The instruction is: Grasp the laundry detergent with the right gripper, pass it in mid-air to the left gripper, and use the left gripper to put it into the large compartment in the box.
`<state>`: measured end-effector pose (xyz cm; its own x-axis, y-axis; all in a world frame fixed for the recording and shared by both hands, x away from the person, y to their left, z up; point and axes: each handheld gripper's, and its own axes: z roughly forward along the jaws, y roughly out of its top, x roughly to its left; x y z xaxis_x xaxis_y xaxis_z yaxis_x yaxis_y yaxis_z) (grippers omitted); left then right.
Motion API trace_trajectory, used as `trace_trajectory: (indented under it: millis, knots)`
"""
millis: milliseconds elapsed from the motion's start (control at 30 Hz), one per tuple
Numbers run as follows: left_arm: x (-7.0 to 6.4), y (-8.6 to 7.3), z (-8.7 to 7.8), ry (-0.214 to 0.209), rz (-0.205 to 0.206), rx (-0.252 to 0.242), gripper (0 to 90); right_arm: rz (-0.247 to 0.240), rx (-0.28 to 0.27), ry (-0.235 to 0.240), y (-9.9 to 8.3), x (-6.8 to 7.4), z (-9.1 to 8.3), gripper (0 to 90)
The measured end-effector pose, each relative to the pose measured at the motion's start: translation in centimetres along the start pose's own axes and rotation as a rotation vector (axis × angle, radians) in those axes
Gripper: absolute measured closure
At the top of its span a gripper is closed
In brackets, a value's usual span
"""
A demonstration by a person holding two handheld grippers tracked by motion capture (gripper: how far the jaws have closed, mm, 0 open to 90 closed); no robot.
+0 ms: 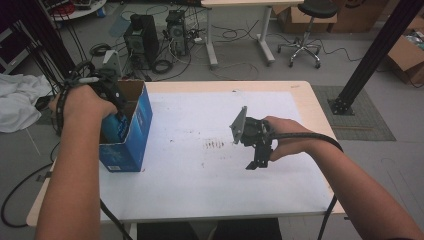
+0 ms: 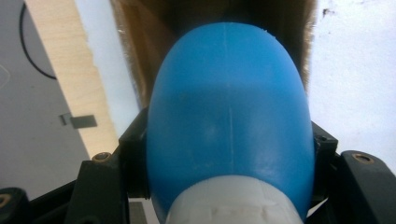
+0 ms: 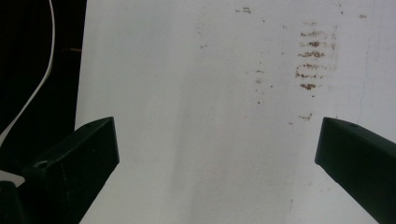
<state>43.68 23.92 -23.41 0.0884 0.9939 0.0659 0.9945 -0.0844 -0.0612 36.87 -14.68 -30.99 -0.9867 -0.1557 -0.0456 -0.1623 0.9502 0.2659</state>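
Note:
My left gripper (image 1: 112, 107) is shut on a smooth blue plastic bottle (image 2: 229, 112) with a white part (image 2: 233, 200) at its near end. The black jaws press on both of the bottle's sides. It hangs in the open top of a blue cardboard box (image 1: 131, 135) on the table's left side; the box's brown inner walls (image 2: 140, 42) rise behind the bottle. My right gripper (image 1: 257, 162) points down over the middle of the white table sheet (image 1: 200, 180). In the right gripper view this gripper (image 3: 217, 144) is open, with bare sheet between its jaws.
Brown smudges (image 1: 215, 145) mark the sheet left of the right gripper. The wooden table edge (image 2: 79, 79) runs close beside the box. On the floor beyond are computer towers (image 1: 142, 37), cables, a stool (image 1: 305, 30), a black post (image 1: 370, 55) and white cloth (image 1: 17, 100).

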Motion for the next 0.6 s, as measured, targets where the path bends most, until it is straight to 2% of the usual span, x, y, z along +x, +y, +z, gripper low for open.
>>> trace_trajectory:
  millis: [367, 600]
  knots:
    - [0.4, 0.4, 3.6, -0.016, -0.005, 0.022, 38.1, 0.002, 0.001, 0.003, 0.0, 0.0, 0.3, 0.0]
    - [0.4, 0.8, 5.3, -0.019, 0.013, 0.017, 38.1, 0.008, -0.007, -0.003, -0.2, -0.1, 0.3, 0.0]
